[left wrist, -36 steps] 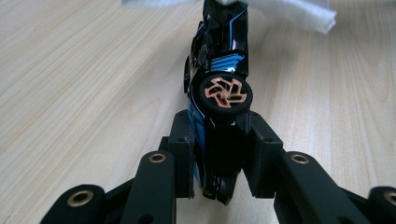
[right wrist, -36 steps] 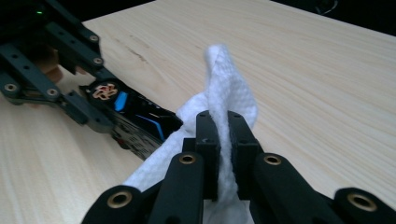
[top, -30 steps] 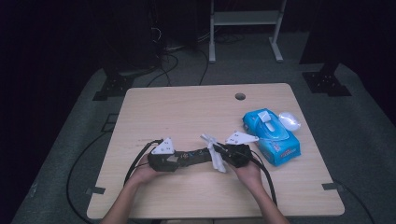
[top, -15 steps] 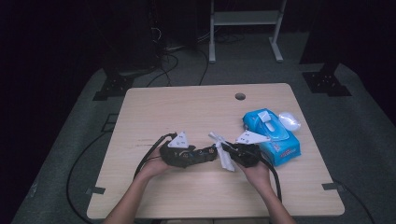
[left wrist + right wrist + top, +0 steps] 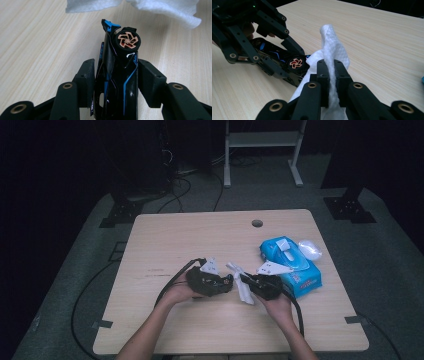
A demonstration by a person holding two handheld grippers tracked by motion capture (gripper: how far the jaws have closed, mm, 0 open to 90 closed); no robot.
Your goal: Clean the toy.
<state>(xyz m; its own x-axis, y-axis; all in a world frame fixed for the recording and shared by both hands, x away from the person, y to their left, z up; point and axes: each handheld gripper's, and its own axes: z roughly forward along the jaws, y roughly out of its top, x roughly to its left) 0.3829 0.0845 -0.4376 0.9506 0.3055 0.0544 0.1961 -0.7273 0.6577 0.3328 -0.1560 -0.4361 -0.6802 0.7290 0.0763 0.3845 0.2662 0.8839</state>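
Your left hand-held gripper (image 5: pixel 113 75) clamps a glossy black toy car (image 5: pixel 117 82) with blue stripes and a copper-spoked wheel, its jaws having just shifted. Just beyond its nose, your right hand-held gripper (image 5: pixel 331 72) pinches a soft, crumpled white wipe (image 5: pixel 333 47) above the pale wood-grain desk (image 5: pixel 387 50).

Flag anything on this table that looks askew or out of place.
Nothing looks damaged or spilled. The toy car sits tipped on its side between the left gripper's jaws, a wheel facing up. The wipes pack lies with its flap lid open.
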